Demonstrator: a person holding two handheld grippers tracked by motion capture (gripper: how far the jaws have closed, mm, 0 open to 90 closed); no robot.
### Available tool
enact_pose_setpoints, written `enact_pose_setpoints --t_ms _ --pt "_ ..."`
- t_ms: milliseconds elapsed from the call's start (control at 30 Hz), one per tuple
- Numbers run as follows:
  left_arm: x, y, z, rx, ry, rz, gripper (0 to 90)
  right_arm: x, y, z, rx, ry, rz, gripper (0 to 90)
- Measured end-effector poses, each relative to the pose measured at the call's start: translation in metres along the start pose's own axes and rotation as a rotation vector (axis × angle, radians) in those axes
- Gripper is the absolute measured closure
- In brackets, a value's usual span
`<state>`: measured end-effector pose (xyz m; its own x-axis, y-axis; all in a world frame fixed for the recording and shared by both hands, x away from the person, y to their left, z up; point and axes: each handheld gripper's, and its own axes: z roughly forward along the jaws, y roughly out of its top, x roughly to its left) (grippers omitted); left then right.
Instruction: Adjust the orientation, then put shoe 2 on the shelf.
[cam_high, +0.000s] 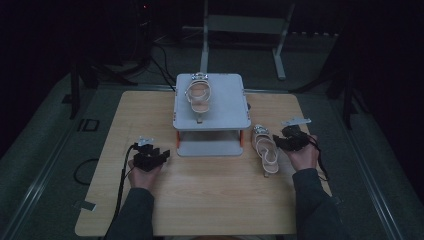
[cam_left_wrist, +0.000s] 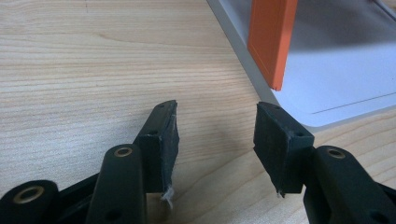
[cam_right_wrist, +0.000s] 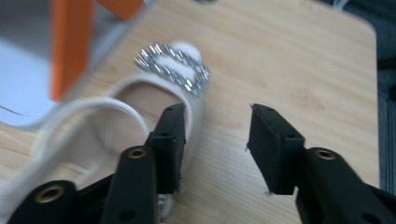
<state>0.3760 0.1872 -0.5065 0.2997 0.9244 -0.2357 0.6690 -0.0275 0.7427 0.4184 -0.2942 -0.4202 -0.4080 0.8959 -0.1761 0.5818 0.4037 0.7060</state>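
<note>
One pale cream sandal (cam_high: 199, 95) with a sparkly buckle lies on top of the grey two-level stand (cam_high: 227, 112). Its mate (cam_high: 265, 148) lies on the wooden table just right of the stand. My right gripper (cam_high: 281, 143) hovers at that sandal's right side. In the right gripper view my right gripper (cam_right_wrist: 217, 126) is open with only bare wood in the gap, and the sandal (cam_right_wrist: 116, 107) with its buckle (cam_right_wrist: 173, 67) lies just left of the left jaw. My left gripper (cam_high: 160, 153) rests left of the stand, and the left gripper view shows it (cam_left_wrist: 217, 123) open and empty.
The stand has orange legs (cam_left_wrist: 271, 37) and a lower grey shelf (cam_high: 210, 148). The wooden table (cam_high: 210, 195) is bare in front of it. A metal frame (cam_high: 245, 30) stands on the dark floor behind the table.
</note>
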Motion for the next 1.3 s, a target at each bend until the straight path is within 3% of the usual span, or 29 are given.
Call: enact_pose_setpoints --t_ms 200,333,767,800,900,967,1200,1267,1300 --pt "0.0 0.0 0.0 -0.002 0.001 -0.001 50.0 0.008 0.008 -0.02 -0.041 0.036 0.025 50.0" --pt "0.0 -0.001 0.0 -0.005 0.002 0.0 49.9 0.012 0.008 -0.024 -0.036 0.039 0.027 49.4" --pt "0.0 -0.001 0.0 -0.005 -0.001 0.001 49.9 0.022 -0.008 0.007 0.123 0.048 0.053 49.0" --pt "0.0 -0.001 0.0 -0.005 -0.001 0.0 49.9 0.021 -0.008 0.012 0.155 0.049 0.08 51.0" --pt "0.0 -0.001 0.0 -0.005 -0.001 0.0 50.0 0.02 -0.009 0.015 0.183 0.051 0.098 53.6" --pt "0.0 -0.001 0.0 -0.006 0.001 0.0 49.9 0.017 -0.01 0.018 0.206 0.072 0.139 58.9" --pt "-0.001 -0.001 0.0 -0.006 0.002 0.001 49.9 0.017 -0.008 0.023 0.245 0.064 0.167 70.6" --pt "-0.001 -0.001 0.0 -0.006 0.003 0.0 49.9 0.016 -0.008 0.025 0.267 0.053 0.192 74.2" --pt "-0.001 -0.002 0.0 -0.007 0.003 0.0 49.9 0.015 -0.008 0.026 0.277 0.048 0.229 76.1"
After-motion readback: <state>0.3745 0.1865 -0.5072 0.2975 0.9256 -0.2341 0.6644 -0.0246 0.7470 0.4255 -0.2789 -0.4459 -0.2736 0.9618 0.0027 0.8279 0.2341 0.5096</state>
